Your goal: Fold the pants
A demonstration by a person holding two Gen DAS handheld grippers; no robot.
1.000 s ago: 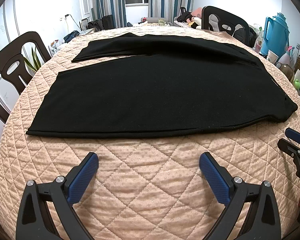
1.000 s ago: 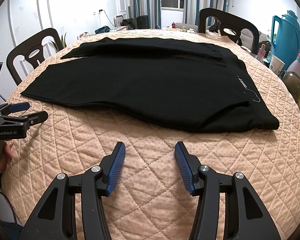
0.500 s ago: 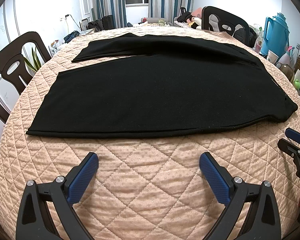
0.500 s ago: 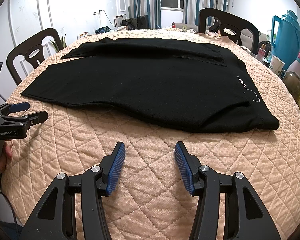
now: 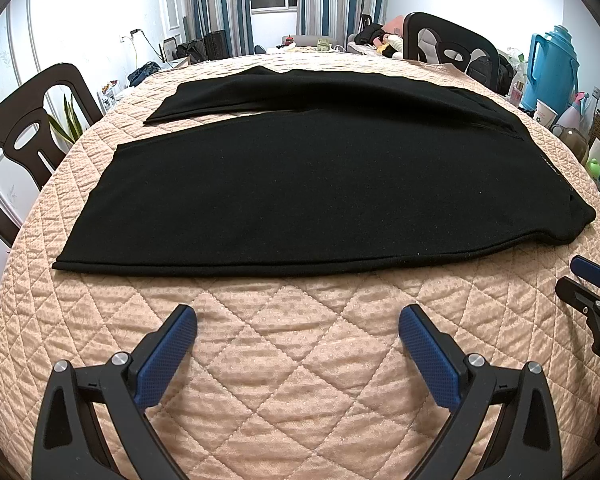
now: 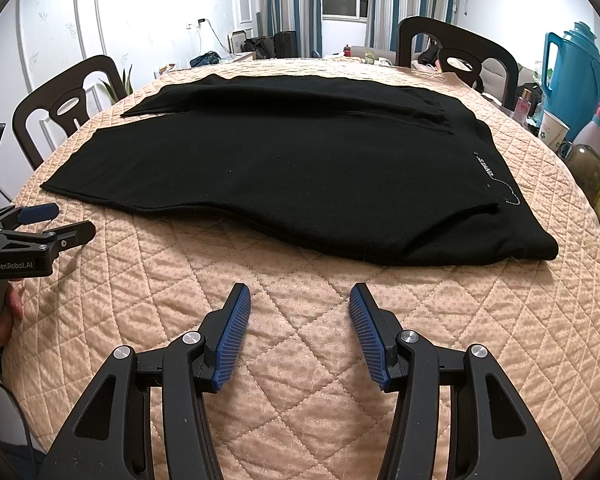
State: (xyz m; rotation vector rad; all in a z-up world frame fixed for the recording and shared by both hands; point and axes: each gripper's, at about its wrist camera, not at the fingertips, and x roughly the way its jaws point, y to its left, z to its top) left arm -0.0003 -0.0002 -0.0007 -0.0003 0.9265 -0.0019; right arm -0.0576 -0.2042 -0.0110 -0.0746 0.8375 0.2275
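The black pants [image 5: 300, 192] were soft and flat, spread on a bumpy, peach quilted table cover [image 5: 300, 360]. A smooth blue jug [image 6: 572, 76] and a paper cup [image 6: 554, 134] stood at the side. The left gripper [image 5: 298, 330] and right gripper [image 6: 300, 300] both gaped wide, holding nothing, just in front of the pants' near edge.

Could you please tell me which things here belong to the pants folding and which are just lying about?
For the job: pants, left gripper, right gripper, quilted table.

Lying about: chairs, blue jug, paper cup.
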